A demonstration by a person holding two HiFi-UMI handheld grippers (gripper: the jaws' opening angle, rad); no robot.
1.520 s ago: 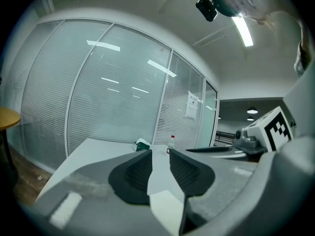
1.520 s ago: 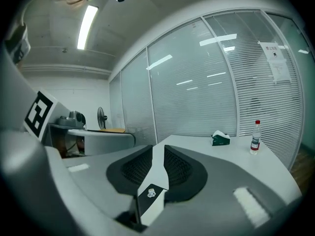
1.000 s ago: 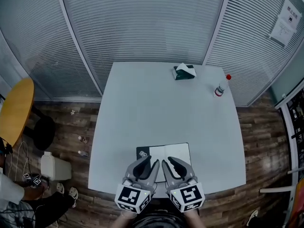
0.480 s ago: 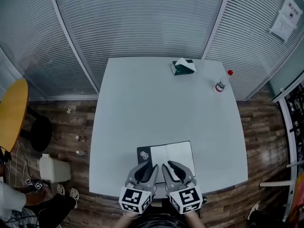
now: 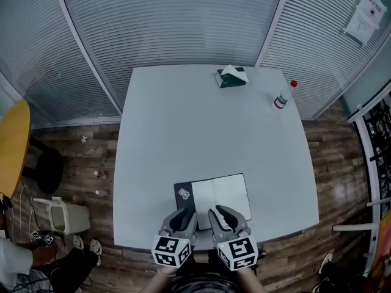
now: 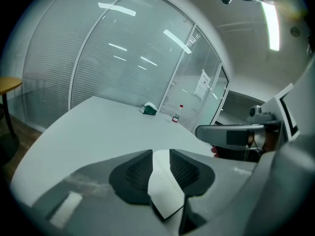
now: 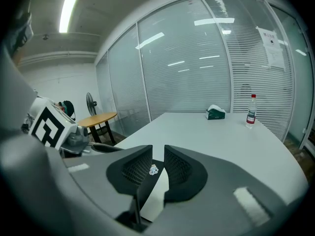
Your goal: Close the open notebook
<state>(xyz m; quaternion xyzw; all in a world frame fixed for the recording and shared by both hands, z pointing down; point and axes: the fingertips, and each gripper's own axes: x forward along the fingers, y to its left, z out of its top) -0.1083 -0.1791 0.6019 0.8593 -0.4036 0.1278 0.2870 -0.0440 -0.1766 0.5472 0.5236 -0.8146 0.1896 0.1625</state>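
Left hand-held gripper (image 5: 185, 213), right hand-held gripper (image 5: 219, 212) slightly parted, empty; notebook (image 5: 214, 194) just ahead; may crease page by missing cover edge

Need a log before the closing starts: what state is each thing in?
Notebook: open, lying flat.
Bottle: upright, capped.
Tissue box: tissue sticking out.
Left gripper: open, empty.
Right gripper: open, empty.
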